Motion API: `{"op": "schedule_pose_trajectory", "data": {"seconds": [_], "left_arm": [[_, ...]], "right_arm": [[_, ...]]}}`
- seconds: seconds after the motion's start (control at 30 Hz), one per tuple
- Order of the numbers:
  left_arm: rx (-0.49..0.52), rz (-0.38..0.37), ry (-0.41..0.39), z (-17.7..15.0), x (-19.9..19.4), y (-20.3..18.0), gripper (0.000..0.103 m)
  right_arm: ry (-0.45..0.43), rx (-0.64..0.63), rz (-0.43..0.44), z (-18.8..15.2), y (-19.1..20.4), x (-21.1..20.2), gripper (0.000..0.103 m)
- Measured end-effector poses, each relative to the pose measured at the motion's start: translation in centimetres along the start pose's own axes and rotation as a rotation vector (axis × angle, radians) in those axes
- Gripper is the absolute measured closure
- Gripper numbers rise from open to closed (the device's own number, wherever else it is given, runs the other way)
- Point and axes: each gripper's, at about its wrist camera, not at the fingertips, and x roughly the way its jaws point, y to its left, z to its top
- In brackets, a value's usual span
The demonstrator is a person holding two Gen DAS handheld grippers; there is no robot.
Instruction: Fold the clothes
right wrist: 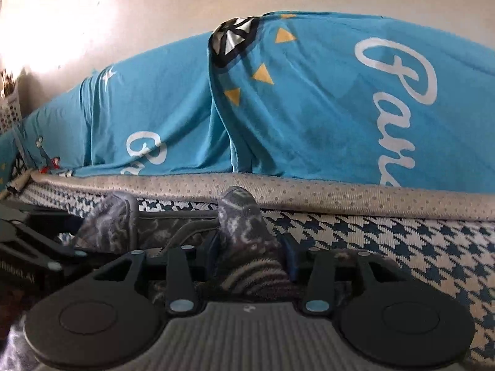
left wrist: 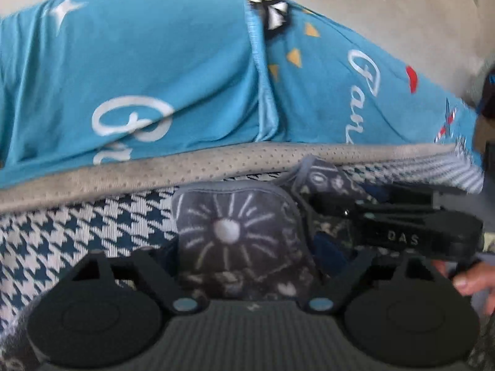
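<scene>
Right fingers clamped on dark patterned garment | left fingers apart – a fold of that garment between them | garment on houndstooth mattress – blue pillows behind

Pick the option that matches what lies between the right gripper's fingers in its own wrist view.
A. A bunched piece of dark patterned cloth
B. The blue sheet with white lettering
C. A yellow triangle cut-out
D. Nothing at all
A: in the right wrist view the right gripper pinches a bunched dark patterned cloth, while the blue sheet with white lettering lies well beyond it.
</scene>
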Motion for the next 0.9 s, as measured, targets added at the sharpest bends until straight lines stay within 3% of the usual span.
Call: {"op": "schedule_pose_trajectory", "data": {"seconds": [0.1,0.17,0.43,0.57,0.73,0.8,0.9], "left_arm": [[-0.007,0.015,-0.025,-0.3,-0.1,-0.1,0.033],[-0.015,0.021,-0.047,-0.5,-0.4,0.0,0.046],[0.107,0.120,-0.140,-0.7,-1.5,-3.4,0.077],[0.263,0.210,-0.209,0.1,-2.1,-6.2,0.079],[0.306,0.295,-0.292,2.7,-1.8,-7.1,0.079],[0.291,0.327,-0.273,3.2,-0.5,-6.5,0.079],[0.232,0.382,-0.211,2.9,1.8,-4.6,0.075]], "right_arm": [[-0.006,-0.004,-0.004,0.0,0.0,-0.1,0.072],[-0.012,-0.005,-0.003,0.0,-0.1,-0.2,0.078],[-0.099,-0.097,-0.033,0.4,1.5,-1.8,0.089],[-0.202,-0.087,-0.053,1.5,1.6,-3.4,0.090],[-0.340,-0.045,-0.092,3.3,1.8,-4.6,0.090],[-0.342,-0.048,-0.129,3.3,2.0,-3.8,0.088],[-0.251,0.005,-0.136,2.5,1.2,-1.7,0.080]]}}
